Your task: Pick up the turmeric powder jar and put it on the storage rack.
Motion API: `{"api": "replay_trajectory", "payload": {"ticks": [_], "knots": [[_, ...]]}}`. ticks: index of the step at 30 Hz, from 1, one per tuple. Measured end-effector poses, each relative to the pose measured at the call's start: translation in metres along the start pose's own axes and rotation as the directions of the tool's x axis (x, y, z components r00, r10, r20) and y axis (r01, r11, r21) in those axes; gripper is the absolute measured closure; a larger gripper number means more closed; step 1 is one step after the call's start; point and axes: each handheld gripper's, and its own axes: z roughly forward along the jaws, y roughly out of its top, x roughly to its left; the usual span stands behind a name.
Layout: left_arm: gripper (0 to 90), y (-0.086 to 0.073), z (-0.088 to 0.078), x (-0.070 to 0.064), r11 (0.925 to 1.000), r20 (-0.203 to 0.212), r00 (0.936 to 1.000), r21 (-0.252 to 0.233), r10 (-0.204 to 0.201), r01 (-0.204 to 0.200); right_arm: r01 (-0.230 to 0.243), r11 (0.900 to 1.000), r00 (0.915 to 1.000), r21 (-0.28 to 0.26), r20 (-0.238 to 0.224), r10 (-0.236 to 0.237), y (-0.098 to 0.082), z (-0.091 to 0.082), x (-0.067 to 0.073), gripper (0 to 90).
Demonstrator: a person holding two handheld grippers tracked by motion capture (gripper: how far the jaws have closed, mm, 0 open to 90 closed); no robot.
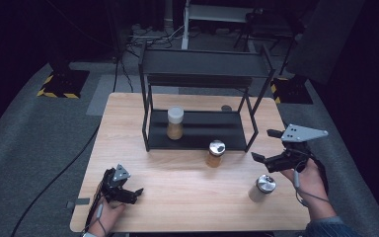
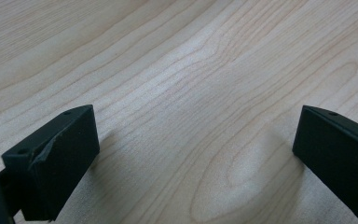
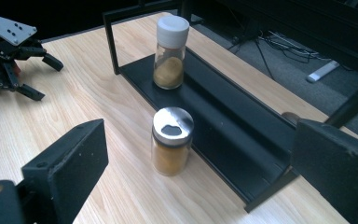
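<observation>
A jar of brown powder with a silver shaker lid (image 1: 215,154) (image 3: 171,148) stands on the wooden table just in front of the black rack (image 1: 197,136). A white-capped jar (image 1: 175,123) (image 3: 170,51) stands on the rack's lower shelf (image 3: 223,126). A third jar with a silver lid (image 1: 262,187) stands near the front right. My right gripper (image 1: 263,144) (image 3: 196,163) is open, off to the right of the shaker jar and pointed at it. My left gripper (image 1: 132,196) (image 2: 196,154) (image 3: 46,80) is open low over bare wood at the front left.
The rack has an upper shelf (image 1: 205,63) overhanging the lower one. A small dark round object (image 1: 226,107) lies on the table behind the rack. Bare wood (image 1: 177,182) spreads between the two grippers. Cables and stands lie on the floor beyond the table.
</observation>
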Motion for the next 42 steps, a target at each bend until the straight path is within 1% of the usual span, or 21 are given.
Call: {"api": "replay_trajectory", "payload": {"ticks": [5, 8, 14, 19, 21, 27, 29, 32, 34, 35, 36, 37, 39, 41, 42], "knots": [[0.0, 0.0, 0.0, 0.0, 1.0, 0.0, 1.0, 0.0, 0.0, 0.0, 0.009, 1.0, 0.9998, 0.002, -0.017, -0.009, 0.01, 0.014, 0.003, 3.5], [0.0, 0.0, 0.0, 0.0, 1.0, 0.0, 1.0, 0.0, 0.0, 0.0, 0.013, 1.0, 0.9998, 0.018, -0.017, -0.013, 0.017, 0.024, 0.008, 3.8], [0.0, 0.0, 0.0, 0.0, 1.0, 0.0, 1.0, 0.0, 0.0, 0.0, 0.002, 1.0, 0.9998, 0.029, -0.021, -0.001, 0.026, 0.043, 0.013, 3.8], [0.0, 0.0, 0.0, 0.0, 1.0, 0.0, 1.0, 0.0, 0.0, 0.0, -0.005, 0.998, 1.0, 0.055, -0.001, 0.005, 0.034, 0.058, 0.019, 3.8], [0.0, 0.0, 0.0, 0.0, 1.0, 0.0, 1.0, 0.0, -0.001, 0.001, -0.013, 0.998, 0.9999, 0.069, 0.001, 0.013, 0.036, 0.064, 0.02, 3.8], [0.0, 0.0, 0.0, 0.001, 1.0, 0.008, 0.9999, -0.001, 0.007, -0.007, -0.018, 0.995, 0.9998, 0.101, 0.012, 0.017, 0.039, 0.084, 0.023, 3.7], [0.0, 0.0, 0.0, 0.001, 1.0, 0.008, 0.9999, 0.0, 0.008, -0.008, -0.018, 0.993, 0.9997, 0.114, 0.018, 0.016, 0.04, 0.09, 0.024, 3.7], [0.0, 0.0, 0.0, 0.002, 0.9999, 0.01, 0.9999, 0.001, 0.011, -0.011, -0.022, 0.992, 0.9997, 0.128, 0.013, 0.021, 0.041, 0.102, 0.025, 3.7], [0.0, 0.001, 0.0, 0.003, 0.9999, 0.015, 0.9998, 0.0, 0.016, -0.016, -0.023, 0.99, 0.9997, 0.138, 0.008, 0.022, 0.042, 0.109, 0.025, 3.7], [0.0, 0.002, 0.001, 0.005, 0.9996, 0.028, 0.9992, 0.002, 0.029, -0.029, -0.022, 0.989, 0.9998, 0.143, 0.008, 0.021, 0.042, 0.112, 0.026, 3.7], [0.0, 0.002, 0.001, 0.005, 0.9995, 0.03, 0.999, 0.002, 0.032, -0.033, -0.02, 0.989, 0.9998, 0.149, 0.01, 0.019, 0.042, 0.116, 0.026, 3.7], [0.0, 0.002, 0.001, 0.005, 0.9995, 0.03, 0.999, 0.002, 0.032, -0.033, -0.02, 0.989, 0.9998, 0.149, 0.01, 0.019, 0.042, 0.116, 0.026, 3.7], [0.0, 0.002, 0.002, 0.005, 0.9994, 0.033, 0.9989, 0.001, 0.034, -0.034, -0.015, 0.985, 0.9998, 0.172, 0.016, 0.013, 0.042, 0.124, 0.027, 3.7], [0.0, 0.003, 0.002, 0.005, 0.9994, 0.033, 0.9988, 0.001, 0.035, -0.035, -0.021, 0.979, 0.9997, 0.205, 0.018, 0.018, 0.042, 0.133, 0.026, 3.7], [0.0, 0.003, 0.002, 0.005, 0.9994, 0.033, 0.9988, 0.001, 0.035, -0.035, -0.025, 0.977, 0.9996, 0.213, 0.018, 0.022, 0.042, 0.136, 0.025, 3.7]]}}
